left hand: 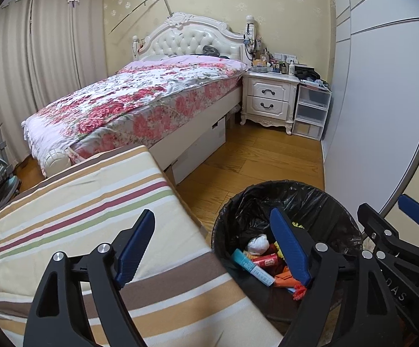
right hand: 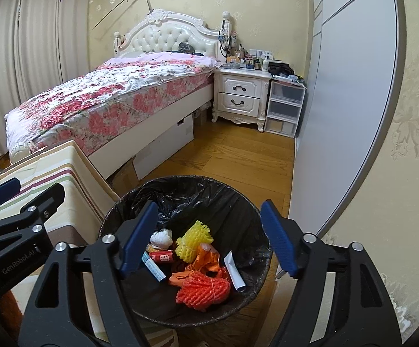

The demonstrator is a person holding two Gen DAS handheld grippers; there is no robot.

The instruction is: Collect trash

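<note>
Trash bin lined with black plastic bag (right hand: 198, 190) on wooden floor (right hand: 238, 156), holding orange foam net (right hand: 203, 290), yellow foam net (right hand: 193, 238), red can (right hand: 163, 257), right gripper (right hand: 206, 241) released above it, left gripper (left hand: 215, 248), marked "GenRobot.AI", released, nothing between either pair of jaws.

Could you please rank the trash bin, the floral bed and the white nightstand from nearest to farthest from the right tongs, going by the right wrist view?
1. Trash bin: directly beneath the open right tongs, with wrappers inside.
2. Floral bed: beyond the bin, to the left.
3. White nightstand: farthest, against the back wall beside the bed's headboard.
</note>
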